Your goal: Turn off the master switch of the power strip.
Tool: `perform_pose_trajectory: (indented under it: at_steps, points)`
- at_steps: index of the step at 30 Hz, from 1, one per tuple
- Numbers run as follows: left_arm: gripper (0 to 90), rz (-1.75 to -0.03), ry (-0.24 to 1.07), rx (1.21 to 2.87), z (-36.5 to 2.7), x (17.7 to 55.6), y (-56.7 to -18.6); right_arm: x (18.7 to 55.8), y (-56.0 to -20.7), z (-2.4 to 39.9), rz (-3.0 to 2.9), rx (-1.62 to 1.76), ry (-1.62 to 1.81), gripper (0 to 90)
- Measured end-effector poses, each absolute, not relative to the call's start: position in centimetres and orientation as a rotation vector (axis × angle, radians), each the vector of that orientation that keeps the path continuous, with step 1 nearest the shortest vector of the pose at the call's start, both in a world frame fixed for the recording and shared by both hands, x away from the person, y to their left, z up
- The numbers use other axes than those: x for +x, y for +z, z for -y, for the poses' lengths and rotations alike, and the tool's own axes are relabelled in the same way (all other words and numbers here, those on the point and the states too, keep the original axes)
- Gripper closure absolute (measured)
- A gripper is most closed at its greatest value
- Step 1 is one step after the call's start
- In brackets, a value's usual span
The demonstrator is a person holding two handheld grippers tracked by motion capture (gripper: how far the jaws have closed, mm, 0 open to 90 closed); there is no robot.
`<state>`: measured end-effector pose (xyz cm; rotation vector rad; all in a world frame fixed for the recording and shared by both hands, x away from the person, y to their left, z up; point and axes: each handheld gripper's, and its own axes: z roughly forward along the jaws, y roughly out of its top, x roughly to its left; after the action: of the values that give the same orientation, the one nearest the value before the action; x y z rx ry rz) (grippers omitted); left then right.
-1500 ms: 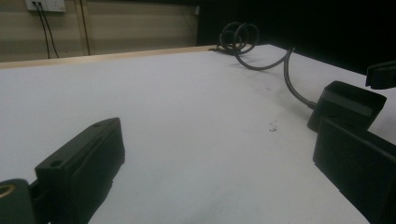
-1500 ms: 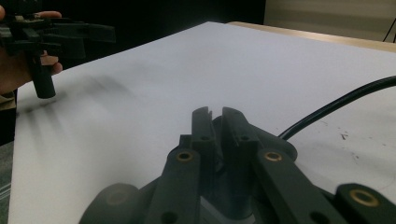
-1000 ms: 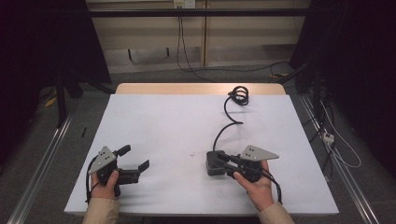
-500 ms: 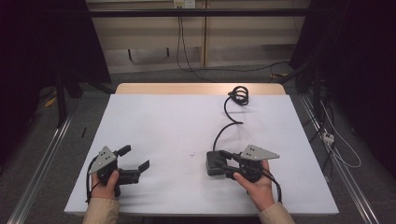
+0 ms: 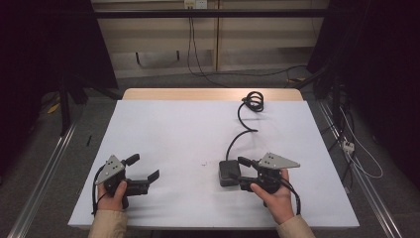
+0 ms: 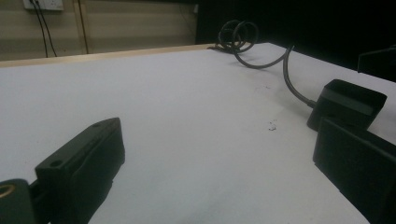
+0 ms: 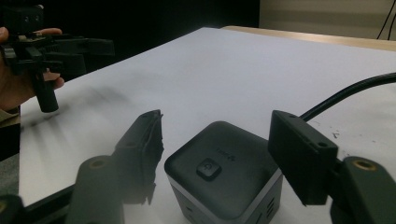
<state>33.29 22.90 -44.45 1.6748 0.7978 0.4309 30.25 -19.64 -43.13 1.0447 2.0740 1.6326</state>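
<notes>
A small black box with a button on top sits on the white table near the front right. Its black cable runs back to a coil. My right gripper is open, and its jaws have just been opening. The box stands between them with a gap on each side. My left gripper is at the front left, open, with nothing between its fingers. From there the box shows at the far right.
The table's wooden far edge lies behind the cable coil. Metal floor rails run along both sides of the table. More cables lie on the floor at the right. Bare white tabletop stretches between the two grippers.
The right gripper's jaws have spread apart around the box, which stays where it was. Both hands have kept their places.
</notes>
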Motion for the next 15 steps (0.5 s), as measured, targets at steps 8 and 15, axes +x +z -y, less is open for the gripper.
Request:
perform_pose_trajectory:
  at_steps: [8, 15]
  points:
    - [1.9, -0.798, 0.432, 1.675, -22.92, 33.29, -44.45, 30.33, -43.07, 19.99, -2.079, 1.057, 1.630, 26.0]
    - [1.9, -0.797, 0.431, 1.676, -22.89, 33.27, -44.44, 30.35, -43.14, 20.14, -2.098, 1.054, 1.615, 18.5]
